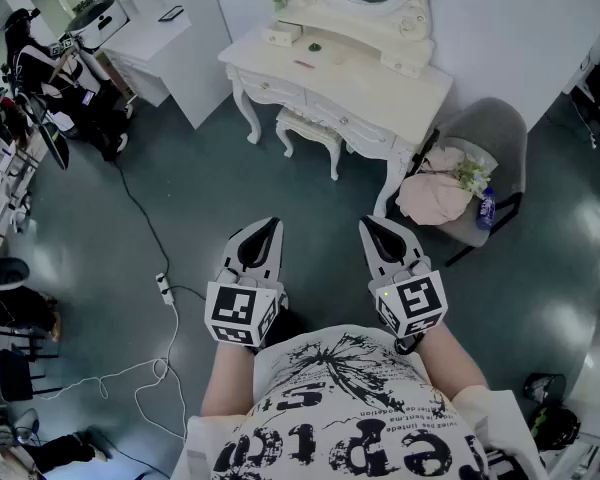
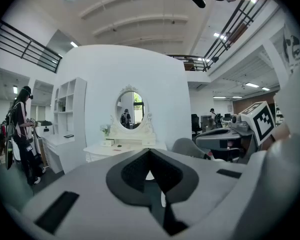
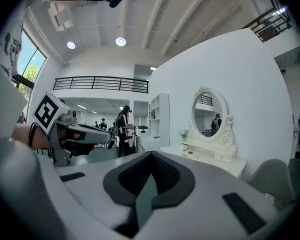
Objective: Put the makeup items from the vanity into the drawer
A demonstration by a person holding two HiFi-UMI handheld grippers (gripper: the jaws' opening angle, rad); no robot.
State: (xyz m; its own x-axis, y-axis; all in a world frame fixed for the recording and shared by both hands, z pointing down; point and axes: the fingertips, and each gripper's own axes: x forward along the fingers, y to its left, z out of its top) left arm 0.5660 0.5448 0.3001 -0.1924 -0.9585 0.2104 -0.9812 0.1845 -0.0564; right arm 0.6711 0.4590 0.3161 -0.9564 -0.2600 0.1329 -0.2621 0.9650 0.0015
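Observation:
The white vanity (image 1: 410,88) with an oval mirror stands well ahead of me, across the dark floor. On its top lie a small dark item (image 1: 314,47), a thin pink stick (image 1: 305,64) and a pale box (image 1: 280,36). Its front drawers (image 1: 342,120) look closed. My left gripper (image 1: 272,224) and right gripper (image 1: 368,224) are held side by side in front of my body, far from the vanity, both shut with nothing in them. The left gripper view shows its shut tips (image 2: 149,151) with the vanity (image 2: 121,149) beyond. In the right gripper view the shut tips (image 3: 151,155) point left of the vanity (image 3: 210,156).
A white stool (image 1: 310,128) sits under the vanity. A grey chair (image 1: 500,133) with a pink cloth (image 1: 432,196) and a blue bottle (image 1: 486,208) stands to its right. A power strip (image 1: 165,288) and cables lie on the floor at left. A white desk (image 1: 165,38) and a person (image 1: 40,68) are at far left.

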